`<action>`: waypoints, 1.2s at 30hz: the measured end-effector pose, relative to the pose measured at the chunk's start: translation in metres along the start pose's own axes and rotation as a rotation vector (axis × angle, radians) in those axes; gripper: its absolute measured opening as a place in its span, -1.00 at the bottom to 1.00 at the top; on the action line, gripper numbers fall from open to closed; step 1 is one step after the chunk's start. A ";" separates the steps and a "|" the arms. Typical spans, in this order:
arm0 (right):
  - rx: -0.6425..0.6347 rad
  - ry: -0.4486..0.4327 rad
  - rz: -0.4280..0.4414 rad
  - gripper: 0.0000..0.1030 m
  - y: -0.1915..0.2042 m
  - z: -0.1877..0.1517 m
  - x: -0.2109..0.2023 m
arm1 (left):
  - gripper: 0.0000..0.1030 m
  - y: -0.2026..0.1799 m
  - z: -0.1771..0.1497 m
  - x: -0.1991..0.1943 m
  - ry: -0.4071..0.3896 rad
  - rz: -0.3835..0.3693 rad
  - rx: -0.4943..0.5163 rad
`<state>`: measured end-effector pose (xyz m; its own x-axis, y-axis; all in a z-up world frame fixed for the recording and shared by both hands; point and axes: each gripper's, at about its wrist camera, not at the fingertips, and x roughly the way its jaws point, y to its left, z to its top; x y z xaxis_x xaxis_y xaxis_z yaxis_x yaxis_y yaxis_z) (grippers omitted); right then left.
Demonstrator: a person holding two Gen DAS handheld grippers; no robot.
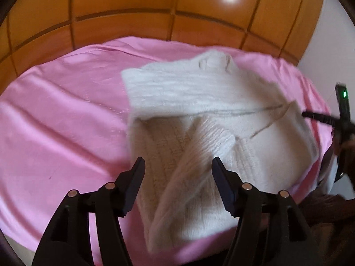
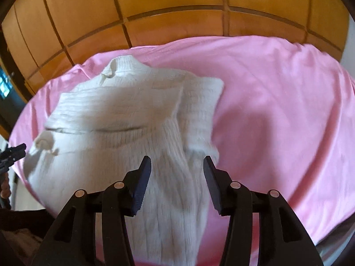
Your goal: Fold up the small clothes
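A cream knitted sweater (image 1: 188,115) lies on a pink sheet (image 1: 62,115), collar toward the far wooden wall, with both sleeves folded in across the body. My left gripper (image 1: 177,166) is open above the sweater's lower part, with a folded sleeve between and under the fingers. In the right wrist view the same sweater (image 2: 115,119) lies left of centre on the pink sheet (image 2: 277,102). My right gripper (image 2: 177,161) is open above the sleeve and side edge, holding nothing. The right gripper also shows at the right edge of the left wrist view (image 1: 324,117); the left one shows at the left edge of the right wrist view (image 2: 13,150).
A wooden panelled wardrobe (image 1: 155,6) stands right behind the sheet, also in the right wrist view (image 2: 177,11). A white wall (image 1: 328,33) is at the right. The sheet drops off at its near edge (image 2: 332,232).
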<state>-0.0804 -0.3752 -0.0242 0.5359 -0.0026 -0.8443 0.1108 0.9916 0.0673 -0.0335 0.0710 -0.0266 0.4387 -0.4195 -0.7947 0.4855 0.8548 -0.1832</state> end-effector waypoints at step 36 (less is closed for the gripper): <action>0.184 0.007 -0.120 -0.90 -0.035 0.122 0.120 | -0.65 0.097 0.150 0.108 -0.015 0.062 -0.446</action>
<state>0.0818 -0.4260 -0.0630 0.5041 -0.1174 -0.8557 0.3243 0.9440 0.0615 0.1745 0.0630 -0.0441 0.4696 -0.3645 -0.8041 0.0856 0.9253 -0.3695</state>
